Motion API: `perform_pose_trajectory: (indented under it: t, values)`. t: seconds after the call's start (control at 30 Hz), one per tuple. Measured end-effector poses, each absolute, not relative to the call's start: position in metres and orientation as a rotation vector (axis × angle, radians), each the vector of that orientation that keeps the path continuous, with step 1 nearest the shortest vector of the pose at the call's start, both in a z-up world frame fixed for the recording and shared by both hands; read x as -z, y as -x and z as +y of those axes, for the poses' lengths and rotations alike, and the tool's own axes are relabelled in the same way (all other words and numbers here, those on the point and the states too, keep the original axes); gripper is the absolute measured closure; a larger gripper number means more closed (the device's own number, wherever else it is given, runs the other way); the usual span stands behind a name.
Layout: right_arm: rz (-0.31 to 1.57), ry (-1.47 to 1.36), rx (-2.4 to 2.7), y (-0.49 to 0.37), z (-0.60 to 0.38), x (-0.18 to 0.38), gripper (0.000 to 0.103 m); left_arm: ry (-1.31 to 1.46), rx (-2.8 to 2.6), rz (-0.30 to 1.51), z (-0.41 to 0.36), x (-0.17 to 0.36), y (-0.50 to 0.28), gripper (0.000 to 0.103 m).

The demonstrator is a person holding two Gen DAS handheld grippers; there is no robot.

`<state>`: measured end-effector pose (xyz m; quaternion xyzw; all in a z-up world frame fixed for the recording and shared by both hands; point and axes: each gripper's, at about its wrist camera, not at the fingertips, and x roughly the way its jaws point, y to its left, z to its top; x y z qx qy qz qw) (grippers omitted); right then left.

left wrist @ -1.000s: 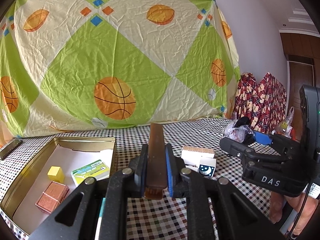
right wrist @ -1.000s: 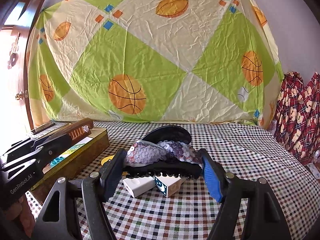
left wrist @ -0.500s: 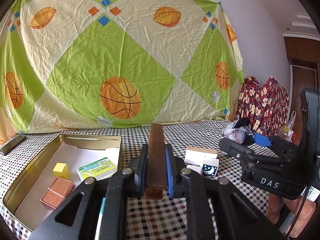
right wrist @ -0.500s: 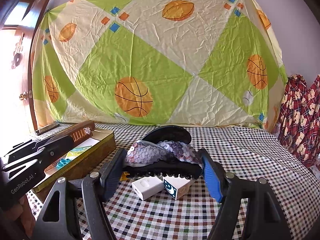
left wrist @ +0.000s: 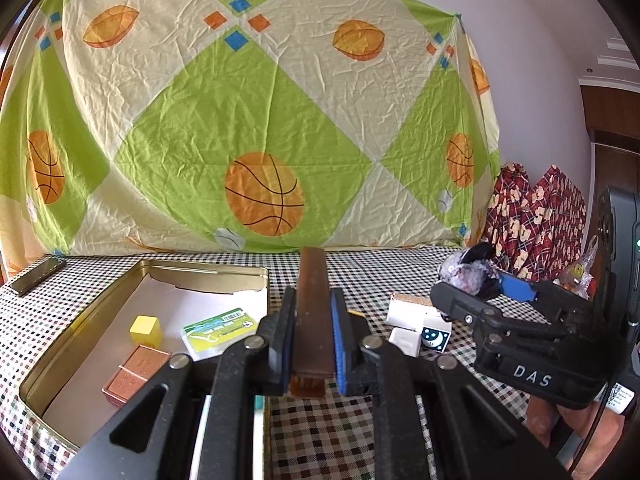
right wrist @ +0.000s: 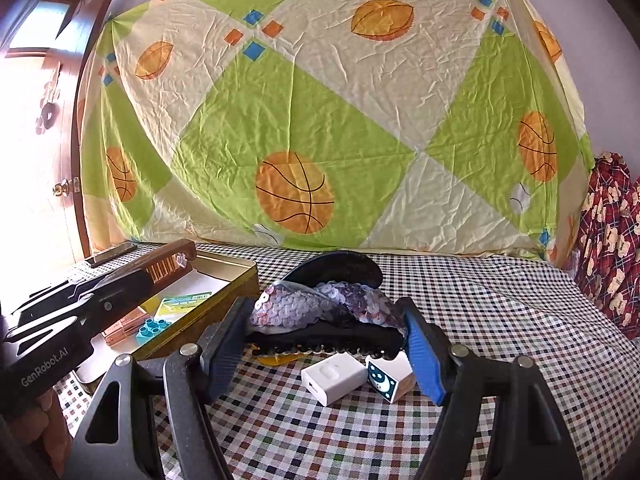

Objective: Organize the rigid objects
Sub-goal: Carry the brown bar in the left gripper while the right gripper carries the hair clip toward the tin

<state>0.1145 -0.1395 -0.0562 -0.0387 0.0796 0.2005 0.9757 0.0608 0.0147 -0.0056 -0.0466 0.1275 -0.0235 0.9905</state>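
Observation:
My left gripper (left wrist: 313,308) is shut on a long brown wooden comb (left wrist: 313,272), held edge-up just right of a gold tin tray (left wrist: 40,360). In the tray lie a yellow cube (left wrist: 145,330), a copper-coloured block (left wrist: 134,372) and a green card (left wrist: 218,330). The right wrist view adds a blue brick (right wrist: 152,328) in it. My right gripper (right wrist: 324,322) is shut on a black hair claw with purple sequins (right wrist: 316,304), above a white charger (right wrist: 334,376) and a moon-print cube (right wrist: 386,378) on the checked cloth.
A dark flat bar (left wrist: 36,276) lies at the table's far left corner. A green and cream basketball sheet (left wrist: 260,120) hangs behind the table. Red patterned cloth (left wrist: 536,220) stands at the right. A small orange piece (right wrist: 280,358) lies under the hair claw.
Both grippers have shifted a little to the left, so the tray and backdrop sit further right in both views. Each still holds its object.

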Motion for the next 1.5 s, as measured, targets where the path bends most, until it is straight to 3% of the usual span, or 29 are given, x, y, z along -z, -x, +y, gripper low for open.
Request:
perform_pose_trajectory:
  t: [1.5]
  values:
    - [0.155, 0.155, -0.551, -0.100, -0.049, 0.060, 0.029, 0.189, -0.028, 0.257, 0.079, 0.005, -0.032, 0.089]
